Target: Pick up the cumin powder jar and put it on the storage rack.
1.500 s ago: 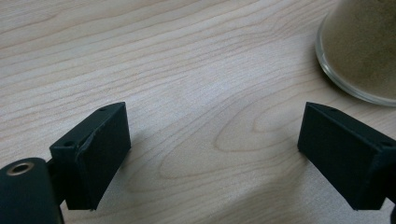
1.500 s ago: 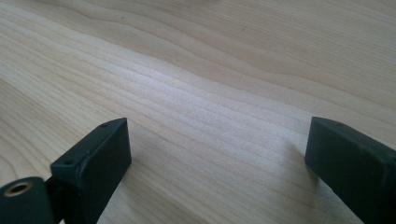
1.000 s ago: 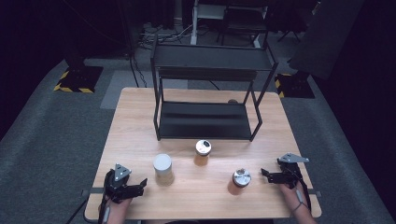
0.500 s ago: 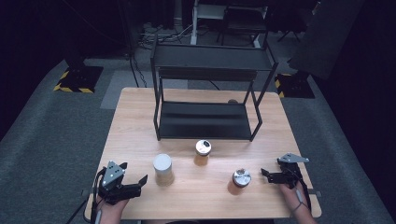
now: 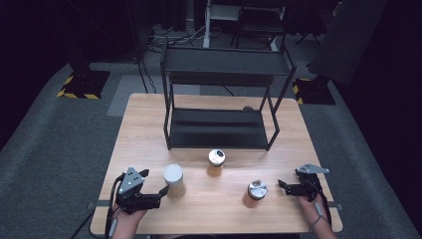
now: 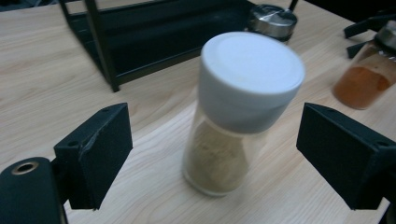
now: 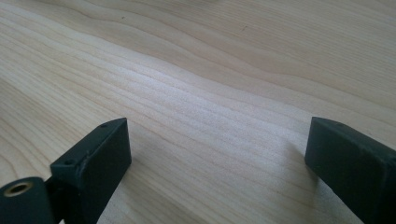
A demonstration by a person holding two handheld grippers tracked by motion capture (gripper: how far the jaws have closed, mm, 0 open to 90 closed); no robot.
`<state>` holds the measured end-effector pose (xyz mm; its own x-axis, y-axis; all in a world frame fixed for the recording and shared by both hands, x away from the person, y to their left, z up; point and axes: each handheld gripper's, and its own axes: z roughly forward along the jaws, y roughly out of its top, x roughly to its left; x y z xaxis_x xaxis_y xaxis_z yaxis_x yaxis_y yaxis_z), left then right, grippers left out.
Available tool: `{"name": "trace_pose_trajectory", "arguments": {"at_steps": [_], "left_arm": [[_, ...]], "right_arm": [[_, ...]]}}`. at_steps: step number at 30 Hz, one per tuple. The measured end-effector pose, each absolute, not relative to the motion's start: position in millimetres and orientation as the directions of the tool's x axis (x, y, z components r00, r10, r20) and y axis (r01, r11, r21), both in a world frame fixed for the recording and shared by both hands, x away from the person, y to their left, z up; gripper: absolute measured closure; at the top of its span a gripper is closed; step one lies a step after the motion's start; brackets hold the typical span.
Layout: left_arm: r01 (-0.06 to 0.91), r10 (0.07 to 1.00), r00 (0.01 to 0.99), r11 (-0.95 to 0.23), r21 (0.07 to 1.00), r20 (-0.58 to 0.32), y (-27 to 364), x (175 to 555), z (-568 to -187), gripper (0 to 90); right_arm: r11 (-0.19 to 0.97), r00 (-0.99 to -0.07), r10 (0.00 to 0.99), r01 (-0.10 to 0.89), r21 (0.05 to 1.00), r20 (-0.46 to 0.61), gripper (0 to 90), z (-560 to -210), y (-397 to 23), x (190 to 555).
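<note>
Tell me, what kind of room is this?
Probably a lab or recording studio, not a kitchen: a wooden table on grey carpet, black surroundings, hazard-striped bases, floor cables, and hand-held grippers near spice jars.

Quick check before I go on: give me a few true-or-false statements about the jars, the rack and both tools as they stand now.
1. The left tool stands open around the white-lidded jar, pads clear of it. True.
2. The right tool grips the silver-capped jar. False: it is open with bare table between its pads; that jar stands apart to its left in the high view.
3. The third jar stands just in front of the black rack. True.
4. A jar sits on the rack's lower shelf. False: all three jars stand on the table.
</note>
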<state>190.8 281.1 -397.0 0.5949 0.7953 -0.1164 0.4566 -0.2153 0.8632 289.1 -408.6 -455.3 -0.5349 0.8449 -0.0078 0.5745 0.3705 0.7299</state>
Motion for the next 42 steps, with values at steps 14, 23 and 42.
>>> {"name": "trace_pose_trajectory", "arguments": {"at_steps": [14,23,42], "left_arm": [[0.446,0.740,0.663,-0.265,0.855,-0.116,255.0,224.3,-393.6,11.4],[0.469,0.749,0.657,-0.320,0.823,-0.082,245.7,232.5,-395.1,31.9],[0.464,0.753,0.656,-0.346,0.815,-0.053,224.8,257.7,-359.0,33.3]], "right_arm": [[0.366,-0.529,0.849,0.576,0.731,-0.008,7.1,-455.4,-407.7,287.5],[0.366,-0.528,0.849,0.576,0.731,-0.008,7.1,-455.4,-407.7,287.4],[0.366,-0.529,0.849,0.576,0.731,-0.008,7.2,-455.4,-407.8,287.4]]}}
